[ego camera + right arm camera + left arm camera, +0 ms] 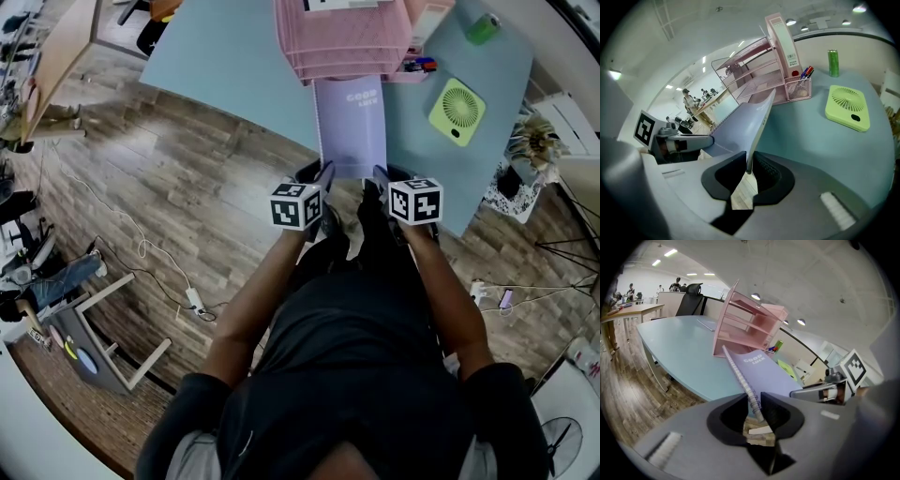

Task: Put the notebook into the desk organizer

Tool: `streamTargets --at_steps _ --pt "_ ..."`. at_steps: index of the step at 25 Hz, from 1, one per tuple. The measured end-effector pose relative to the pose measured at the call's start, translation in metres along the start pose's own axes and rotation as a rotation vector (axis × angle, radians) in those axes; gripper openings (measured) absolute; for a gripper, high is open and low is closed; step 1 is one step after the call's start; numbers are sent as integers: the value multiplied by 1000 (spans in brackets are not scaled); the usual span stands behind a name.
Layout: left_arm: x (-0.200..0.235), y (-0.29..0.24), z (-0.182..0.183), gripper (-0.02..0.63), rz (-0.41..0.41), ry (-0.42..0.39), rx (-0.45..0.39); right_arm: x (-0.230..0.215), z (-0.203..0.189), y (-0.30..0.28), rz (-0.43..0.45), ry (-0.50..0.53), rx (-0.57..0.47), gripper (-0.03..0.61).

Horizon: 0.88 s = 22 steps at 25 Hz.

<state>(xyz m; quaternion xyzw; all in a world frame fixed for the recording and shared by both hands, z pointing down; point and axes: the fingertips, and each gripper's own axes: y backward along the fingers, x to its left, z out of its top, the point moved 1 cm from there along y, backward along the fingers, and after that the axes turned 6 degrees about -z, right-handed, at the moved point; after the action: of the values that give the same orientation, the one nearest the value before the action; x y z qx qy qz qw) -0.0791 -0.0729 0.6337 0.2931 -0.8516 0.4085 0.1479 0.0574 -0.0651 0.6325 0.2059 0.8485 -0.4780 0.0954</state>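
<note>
1. Two tongs at the near worktop [225, 66] edge: left tongs [757, 409] closed on the spiral-bound near corner of the notebook [352, 127], right tongs [749, 168] closed on the opposite near corner.
2. One lilac notebook, near end past the worktop edge, far end at the front of the desk organizer [342, 37]; contact with a tray not discernible.
3. Bare worktop left of the notebook; one green fan [457, 111] to its right, apart.
4. One pink organizer, cut off by the top edge in the head view; one green can [833, 63] beyond the fan.
</note>
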Motion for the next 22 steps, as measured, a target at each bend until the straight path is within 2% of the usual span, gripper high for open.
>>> streamTargets --at_steps 22 --pt "27 -30 32 149 14 40 5 -16 41 -31 -1 -26 15 44"
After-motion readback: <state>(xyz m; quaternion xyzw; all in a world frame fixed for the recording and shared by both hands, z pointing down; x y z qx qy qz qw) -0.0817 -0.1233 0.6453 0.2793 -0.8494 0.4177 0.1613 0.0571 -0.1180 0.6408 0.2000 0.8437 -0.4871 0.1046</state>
